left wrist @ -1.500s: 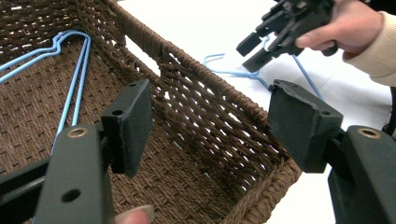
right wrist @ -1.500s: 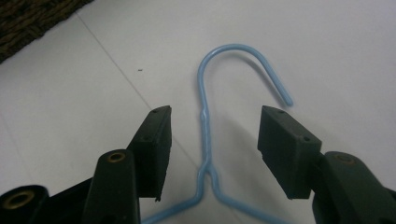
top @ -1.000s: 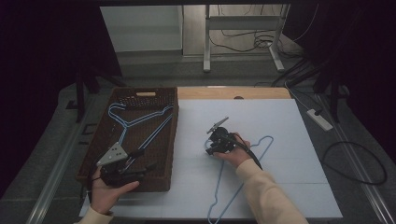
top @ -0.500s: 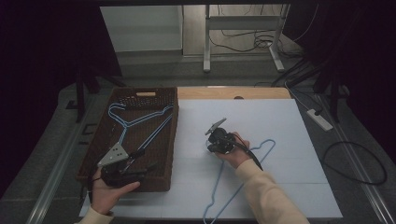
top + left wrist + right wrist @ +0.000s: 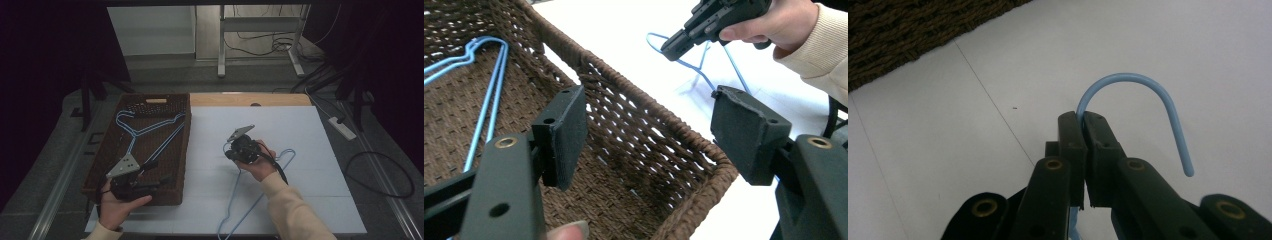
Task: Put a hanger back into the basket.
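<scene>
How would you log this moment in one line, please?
right gripper: shut on hanger neck | left gripper: open over basket | spare hangers in basket

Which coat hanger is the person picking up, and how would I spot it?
Look at the white table top, right of the brown wicker basket. A thin light-blue wire hanger lies there, its hook pinched in the right gripper. The other blue hangers lie inside the basket; this one is outside it.
</scene>
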The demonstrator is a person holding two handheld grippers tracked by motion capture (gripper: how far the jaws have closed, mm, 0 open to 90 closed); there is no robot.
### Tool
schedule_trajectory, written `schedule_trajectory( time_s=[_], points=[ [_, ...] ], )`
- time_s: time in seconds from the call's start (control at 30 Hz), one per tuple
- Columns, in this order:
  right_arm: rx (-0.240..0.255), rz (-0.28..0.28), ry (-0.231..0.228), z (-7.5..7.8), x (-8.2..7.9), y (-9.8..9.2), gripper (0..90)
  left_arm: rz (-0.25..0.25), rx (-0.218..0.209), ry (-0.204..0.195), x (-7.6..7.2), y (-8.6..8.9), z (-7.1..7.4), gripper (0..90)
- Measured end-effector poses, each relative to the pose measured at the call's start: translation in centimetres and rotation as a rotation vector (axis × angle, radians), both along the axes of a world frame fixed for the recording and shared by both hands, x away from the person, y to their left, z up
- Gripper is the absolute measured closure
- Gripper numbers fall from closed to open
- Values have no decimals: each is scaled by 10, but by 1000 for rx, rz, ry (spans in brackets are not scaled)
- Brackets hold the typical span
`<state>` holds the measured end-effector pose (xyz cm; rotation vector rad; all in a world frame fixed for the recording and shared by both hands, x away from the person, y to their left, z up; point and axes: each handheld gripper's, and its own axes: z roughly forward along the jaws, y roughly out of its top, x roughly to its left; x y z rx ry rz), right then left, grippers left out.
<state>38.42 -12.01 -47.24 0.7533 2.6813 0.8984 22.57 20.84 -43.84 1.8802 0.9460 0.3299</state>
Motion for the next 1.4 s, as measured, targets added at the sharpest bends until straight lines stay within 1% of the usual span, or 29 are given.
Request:
schedule_trajectory(
  time_s=[0.13, 0.23, 0.3, 0.33, 0.37, 0.47, 0.6, 0.63, 1.03, 1.07, 1.13, 1.2, 1.27, 1.3, 1.33, 1.4],
  points=[
    [4, 0, -8, 0, -1, -1, 876, -18, -4, 18, 2, -7, 0, 323],
    [7, 0, -13, 1, -3, -1, 876, -22, 17, 44, 4, -17, 0, 323],
    [11, 2, -16, 1, -4, -1, 876, -28, 19, 56, 6, -23, 0, 322],
    [14, 3, -19, 2, -4, -1, 876, -28, 19, 56, 6, -23, 0, 322],
    [17, 3, -19, 2, -5, -1, 876, -39, 22, 64, 8, -29, 0, 322],
    [26, 3, -24, 3, -6, -3, 876, -53, 10, 68, 10, -35, 1, 322],
    [35, 2, -30, 5, -7, -4, 876, -67, 7, 67, 11, -44, 2, 322],
    [36, 0, -30, 5, -7, -5, 876, -67, 7, 67, 11, -44, 2, 322],
    [54, -5, -50, 8, -11, -7, 875, -138, 28, 90, 23, -87, -5, 322],
    [57, -6, -50, 8, -11, -7, 876, -138, 28, 90, 23, -87, -5, 322],
    [61, -5, -57, 9, -12, -8, 875, -152, 31, 100, 26, -96, -7, 322],
    [64, -7, -57, 10, -13, -8, 876, -151, 39, 97, 27, -102, -7, 322],
    [67, -5, -60, 10, -13, -9, 875, -159, 36, 108, 28, -106, -7, 323],
    [68, -6, -59, 10, -13, -9, 875, -153, 53, 106, 28, -109, -7, 324],
    [69, -8, -59, 11, -13, -9, 875, -151, 60, 105, 28, -111, -8, 324],
    [72, -8, -61, 11, -14, -10, 875, -167, 60, 111, 28, -116, -9, 324]
  ],
)
